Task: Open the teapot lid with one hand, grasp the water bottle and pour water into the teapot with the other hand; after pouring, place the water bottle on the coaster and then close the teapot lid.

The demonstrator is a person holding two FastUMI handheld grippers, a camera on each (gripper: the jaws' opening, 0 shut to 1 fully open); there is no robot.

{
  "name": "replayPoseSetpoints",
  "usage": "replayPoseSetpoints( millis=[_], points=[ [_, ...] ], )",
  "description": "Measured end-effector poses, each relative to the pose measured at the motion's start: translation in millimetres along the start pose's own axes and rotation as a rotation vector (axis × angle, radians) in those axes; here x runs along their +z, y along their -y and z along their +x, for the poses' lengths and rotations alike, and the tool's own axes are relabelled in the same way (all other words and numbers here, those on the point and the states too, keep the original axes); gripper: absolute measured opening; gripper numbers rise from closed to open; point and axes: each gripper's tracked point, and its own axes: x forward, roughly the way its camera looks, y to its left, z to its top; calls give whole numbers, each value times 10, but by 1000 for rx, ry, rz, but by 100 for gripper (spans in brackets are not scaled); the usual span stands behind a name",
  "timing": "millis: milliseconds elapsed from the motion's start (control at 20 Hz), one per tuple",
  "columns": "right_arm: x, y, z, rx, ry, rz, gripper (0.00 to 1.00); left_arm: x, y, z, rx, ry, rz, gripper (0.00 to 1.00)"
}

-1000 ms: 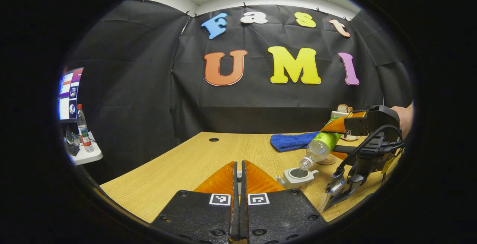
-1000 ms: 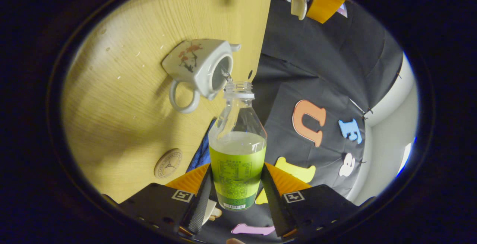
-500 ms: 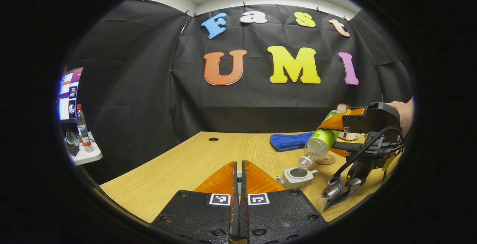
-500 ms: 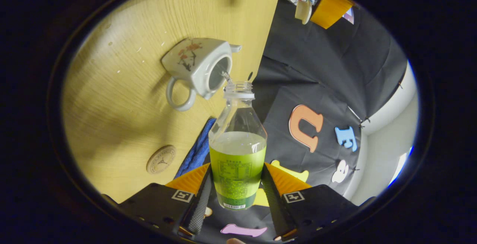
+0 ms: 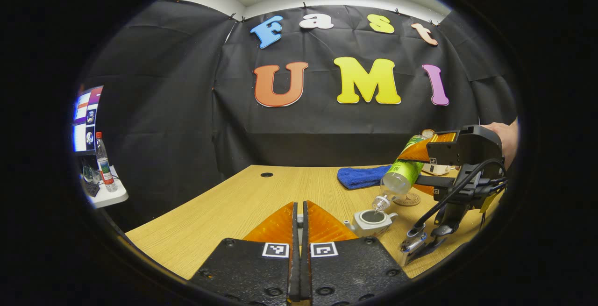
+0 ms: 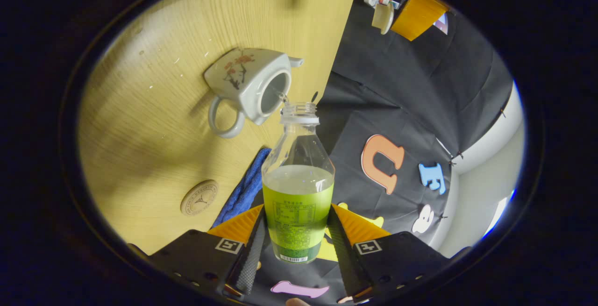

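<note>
Left tongs (image 5: 300, 231) clenched on the teapot lid (image 6: 383, 17), raised. Right tongs (image 6: 295, 238) grasp the water bottle (image 6: 298, 189), long axis straight ahead, mouth tilted down over the open teapot (image 6: 247, 88). Coaster (image 6: 199, 197), blue towel (image 6: 243, 194) on wooden counter (image 6: 154, 124).

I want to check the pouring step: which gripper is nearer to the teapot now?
Right. The right gripper holds the water bottle tilted with its mouth just above the open teapot. The left gripper holds the lid off to the teapot's side, farther away.

Teapot (image 6: 243, 84): showing glossy glazed ceramic. Water bottle (image 6: 298, 189): showing clear smooth plastic. Counter (image 5: 224, 208): showing matt wood grain. Towel (image 5: 362, 176): showing napped cloth.
</note>
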Motion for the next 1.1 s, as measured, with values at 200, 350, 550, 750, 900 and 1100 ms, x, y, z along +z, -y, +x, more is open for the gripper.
replayPoseSetpoints(
  millis=[200,350,550,750,900,1100],
  points=[
    [7,5,-14,3,1,-12,73,8,3,0,-1,2,0,3],
    [-7,7,-14,6,1,-10,73,12,-4,-16,-2,2,0,3],
    [2,-50,-30,32,19,88,73,16,-3,-17,-4,3,1,3],
    [9,-189,-73,112,29,265,73,48,-42,-39,12,11,10,2],
    [-2,-271,-69,165,31,445,73,100,-17,-42,15,24,22,2],
    [-21,-281,-117,269,35,822,75,118,4,-54,15,27,24,3]
  ],
)
